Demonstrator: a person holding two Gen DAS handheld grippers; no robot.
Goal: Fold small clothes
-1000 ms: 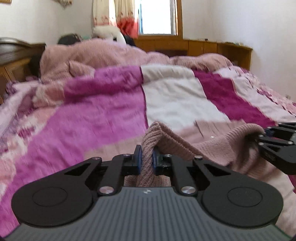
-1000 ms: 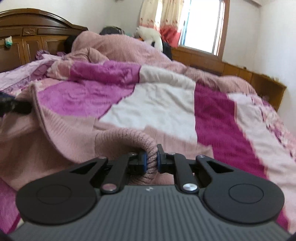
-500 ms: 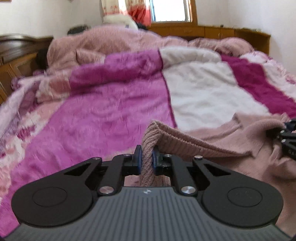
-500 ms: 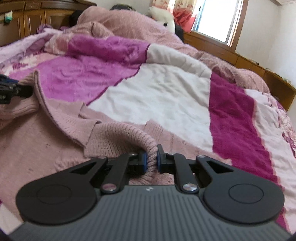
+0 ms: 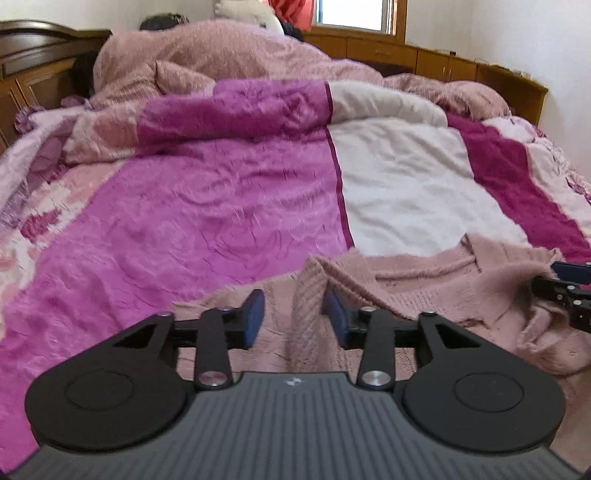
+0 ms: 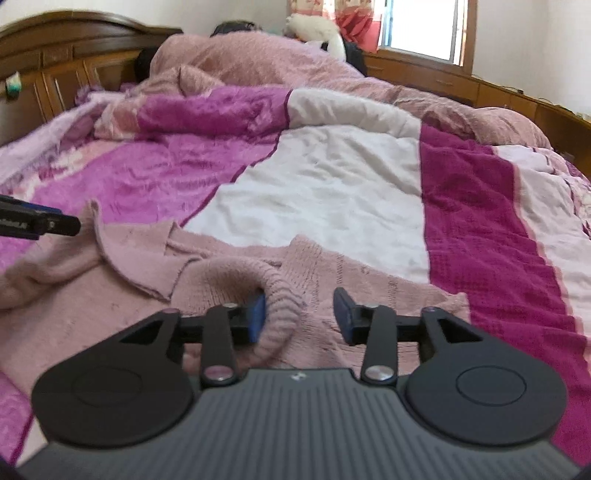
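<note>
A dusty-pink knitted sweater (image 5: 424,291) lies spread on the bed, its far edge folded over. My left gripper (image 5: 295,317) hovers low over its left part with the jaws opening. A ribbed fold of the sweater stands loose between the blue pads, close to the right one. In the right wrist view my right gripper (image 6: 300,315) is opening too. The sweater's (image 6: 92,280) rolled ribbed edge rests against the left pad and nothing presses on it. Each gripper shows at the edge of the other's view: the right gripper (image 5: 569,291) and the left gripper (image 6: 37,221).
The bed carries a quilt (image 5: 207,206) in magenta, white and dark pink stripes. A heaped pink blanket (image 5: 221,51) lies toward the head, by a wooden headboard (image 6: 74,55). Low wooden cabinets (image 5: 461,66) run under the window, with a white plush toy (image 6: 314,31) nearby.
Both grippers were shut on the sweater's edge and held it raised. Now both stand apart and the sweater has sunk onto the quilt. Both hands have come forward and lower.
</note>
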